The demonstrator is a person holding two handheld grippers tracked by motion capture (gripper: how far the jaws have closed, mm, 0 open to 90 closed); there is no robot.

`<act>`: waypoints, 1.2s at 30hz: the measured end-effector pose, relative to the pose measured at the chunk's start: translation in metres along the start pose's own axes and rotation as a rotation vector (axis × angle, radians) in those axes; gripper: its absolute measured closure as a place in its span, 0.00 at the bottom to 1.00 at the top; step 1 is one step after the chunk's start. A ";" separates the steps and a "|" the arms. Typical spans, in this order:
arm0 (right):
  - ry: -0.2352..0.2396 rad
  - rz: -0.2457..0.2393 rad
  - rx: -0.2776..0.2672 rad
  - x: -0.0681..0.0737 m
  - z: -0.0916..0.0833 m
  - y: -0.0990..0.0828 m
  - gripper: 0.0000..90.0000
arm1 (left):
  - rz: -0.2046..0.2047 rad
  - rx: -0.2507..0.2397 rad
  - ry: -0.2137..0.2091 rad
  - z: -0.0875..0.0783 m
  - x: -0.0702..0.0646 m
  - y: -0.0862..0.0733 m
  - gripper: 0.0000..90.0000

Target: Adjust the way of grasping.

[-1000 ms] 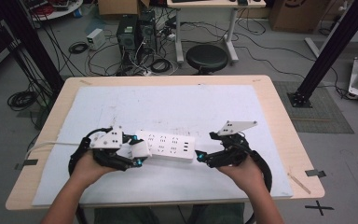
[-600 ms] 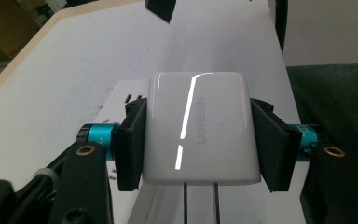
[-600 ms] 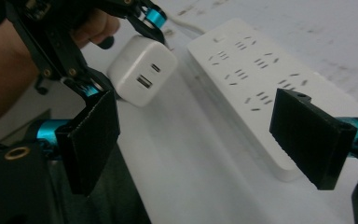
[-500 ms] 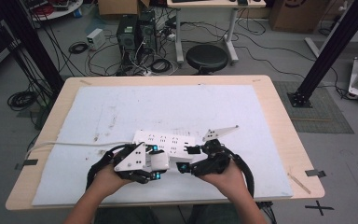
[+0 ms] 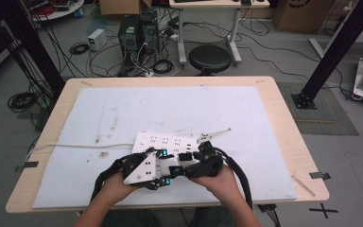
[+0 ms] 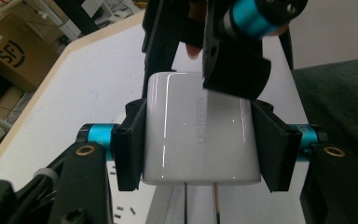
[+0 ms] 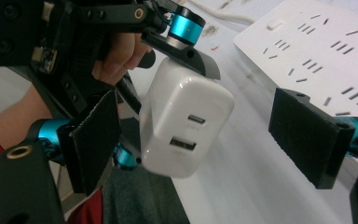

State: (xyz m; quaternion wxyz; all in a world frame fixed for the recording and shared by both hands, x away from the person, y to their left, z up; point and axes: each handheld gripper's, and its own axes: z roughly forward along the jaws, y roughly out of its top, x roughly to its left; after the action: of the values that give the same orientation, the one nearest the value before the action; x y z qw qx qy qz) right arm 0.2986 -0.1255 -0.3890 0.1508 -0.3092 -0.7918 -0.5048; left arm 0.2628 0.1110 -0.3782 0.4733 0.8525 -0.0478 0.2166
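White UGREEN charger [image 6: 200,133] sits centre frame in the left gripper view, clamped across its sides by the left gripper [image 6: 200,140]; two prongs point toward the bottom edge, long axis vertical in frame. In the right gripper view its USB ports face the camera. Right gripper [image 7: 205,135] spread open around it, not touching. Power strip [image 5: 170,142] lies lower centre of the high view.

A light wooden table [image 5: 283,113] carries a white mat [image 5: 179,109] that covers nearly all of its top, leaving a bare wood border. A white power strip [image 5: 170,142] lies flat on the mat near the front edge, its white cord [image 5: 75,146] trailing left off the table.
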 end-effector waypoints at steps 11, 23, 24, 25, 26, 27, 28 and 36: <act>0.091 0.016 -0.032 -0.002 0.003 0.001 0.45 | 0.030 -0.036 0.009 0.002 -0.003 0.005 0.47; 0.124 0.028 -0.047 -0.004 0.003 0.001 0.60 | 0.047 -0.031 0.033 0.002 -0.002 0.007 0.47; 0.120 0.036 -0.047 -0.004 0.002 0.001 0.61 | 0.054 -0.032 0.039 0.002 -0.001 0.007 0.47; 0.120 0.042 -0.055 -0.004 0.002 0.001 0.62 | 0.059 -0.033 0.040 0.002 -0.001 0.007 0.47; 0.121 0.048 -0.058 -0.004 0.002 0.001 0.62 | 0.057 -0.030 0.040 0.002 0.000 0.008 0.47; 0.123 0.060 -0.062 -0.005 0.002 0.001 0.62 | 0.057 -0.026 0.042 0.002 0.000 0.009 0.47; 0.127 0.069 -0.062 -0.006 0.001 0.002 0.63 | 0.066 -0.023 0.045 0.003 0.001 0.010 0.47; 0.166 0.116 -0.040 -0.010 -0.002 0.003 0.69 | 0.106 -0.013 0.062 0.007 -0.002 0.012 0.45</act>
State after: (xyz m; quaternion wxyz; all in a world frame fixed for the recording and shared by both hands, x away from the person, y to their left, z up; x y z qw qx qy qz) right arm 0.3079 -0.1299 -0.3909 0.2386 -0.3147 -0.7470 -0.5348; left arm 0.2597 0.0981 -0.3728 0.4677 0.8387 -0.0796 0.2672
